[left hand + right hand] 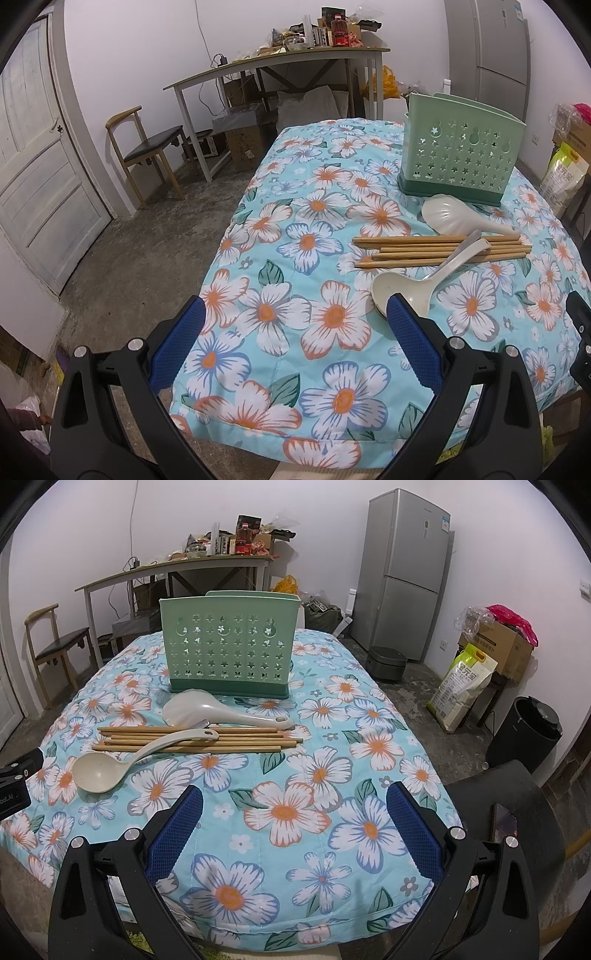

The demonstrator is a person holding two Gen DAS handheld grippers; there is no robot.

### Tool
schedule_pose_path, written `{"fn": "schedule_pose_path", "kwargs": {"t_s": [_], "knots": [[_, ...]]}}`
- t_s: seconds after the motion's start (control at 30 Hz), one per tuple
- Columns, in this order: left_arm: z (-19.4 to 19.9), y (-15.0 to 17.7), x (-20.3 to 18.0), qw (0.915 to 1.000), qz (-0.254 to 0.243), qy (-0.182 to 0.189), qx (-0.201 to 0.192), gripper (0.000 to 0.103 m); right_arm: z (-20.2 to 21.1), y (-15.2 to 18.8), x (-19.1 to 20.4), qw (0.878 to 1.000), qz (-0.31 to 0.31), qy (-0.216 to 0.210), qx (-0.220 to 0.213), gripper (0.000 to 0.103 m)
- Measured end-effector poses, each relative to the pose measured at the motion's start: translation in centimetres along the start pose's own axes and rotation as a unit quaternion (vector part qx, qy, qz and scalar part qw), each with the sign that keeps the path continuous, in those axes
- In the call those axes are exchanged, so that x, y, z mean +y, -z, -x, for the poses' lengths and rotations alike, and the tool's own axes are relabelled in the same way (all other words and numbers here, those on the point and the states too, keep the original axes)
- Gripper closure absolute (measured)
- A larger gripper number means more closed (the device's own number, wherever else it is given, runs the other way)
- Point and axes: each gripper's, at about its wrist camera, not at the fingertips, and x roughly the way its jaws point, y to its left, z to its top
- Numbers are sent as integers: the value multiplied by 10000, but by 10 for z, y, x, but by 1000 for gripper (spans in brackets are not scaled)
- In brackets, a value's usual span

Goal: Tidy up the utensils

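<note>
A green perforated utensil holder [229,648] stands upright on the floral tablecloth [295,812]; it also shows in the left wrist view [460,155]. In front of it lie a white rice paddle [221,712], several wooden chopsticks [192,740] and a cream ladle [99,771] whose handle rests across the chopsticks. The left wrist view shows the same paddle [458,218], chopsticks [424,251] and ladle [406,291]. My left gripper [295,317] is open and empty, its right finger just in front of the ladle bowl. My right gripper [295,801] is open and empty over the cloth, short of the utensils.
A wooden chair [147,147] and a cluttered side table [280,62] stand beyond the table's left side. A fridge [406,572], rice cooker [386,662], rice bag [461,686], cardboard box [498,646] and black bin [524,734] stand to the right.
</note>
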Motion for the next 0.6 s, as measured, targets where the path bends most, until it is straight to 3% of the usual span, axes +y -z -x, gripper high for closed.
{"fn": "schedule_pose_path", "kwargs": {"t_s": [0.6], "knots": [[-1,4,1,9999,-87,-74,124,8,0,1,1,10000,-8,-27,22,6]]}}
